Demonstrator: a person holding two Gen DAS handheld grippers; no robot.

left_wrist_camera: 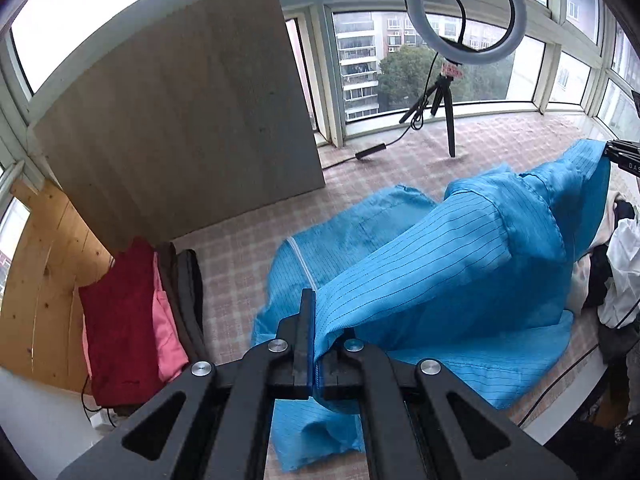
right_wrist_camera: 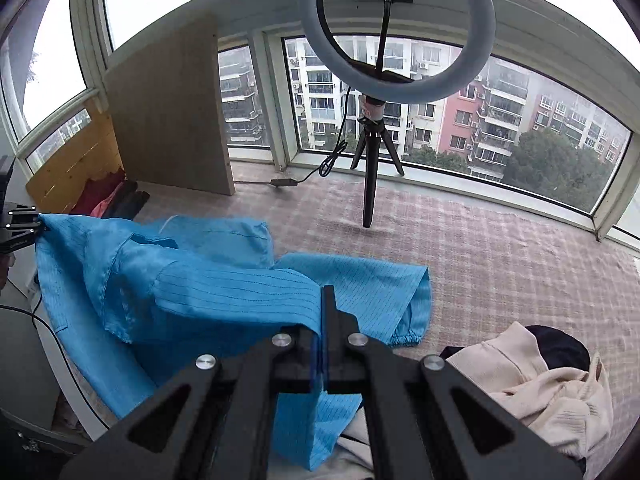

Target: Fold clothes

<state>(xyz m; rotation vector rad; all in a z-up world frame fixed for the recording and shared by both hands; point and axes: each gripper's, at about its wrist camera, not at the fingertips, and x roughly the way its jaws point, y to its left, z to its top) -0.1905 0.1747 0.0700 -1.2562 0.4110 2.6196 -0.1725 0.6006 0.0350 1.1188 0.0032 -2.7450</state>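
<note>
Checked pink cloth (right_wrist_camera: pixel 500 248) covers the work surface under a curved bank of windows; a ring light on a tripod (right_wrist_camera: pixel 374 148) stands at the far edge. Left tongs (left_wrist_camera: pixel 311 320): clenched on a fold of the blue striped garment (left_wrist_camera: pixel 440 264), fabric visibly pinched between the two fingers and draping off to the right. Right tongs (right_wrist_camera: pixel 325 320): likewise clamped on blue cloth, with the garment's elastic cuff (right_wrist_camera: pixel 404 338) lying just beyond on the surface. Each camera sees the other tool at the frame edge, gripping a raised corner of the same garment, so the piece hangs as a slack span between the two grips while its lower part rests bunched on the cloth. Judgement: lifting and spreading stage, no fold made yet. Risks: the fabric looks thin and slick, so a shallow pinch may slip if the hands pull apart hard; the sagging middle could drag and crease on the surface; a wide swing toward the window could catch the tripod or its cable (left_wrist_camera: pixel 400 138). Outward: a pile of folded red and pink clothes (left_wrist_camera: pixel 128 320) lies at left beside a leaning wooden board (left_wrist_camera: pixel 180 120); a heap of cream and dark clothes (right_wrist_camera: pixel 540 376) waits at right, touching nothing held.
</note>
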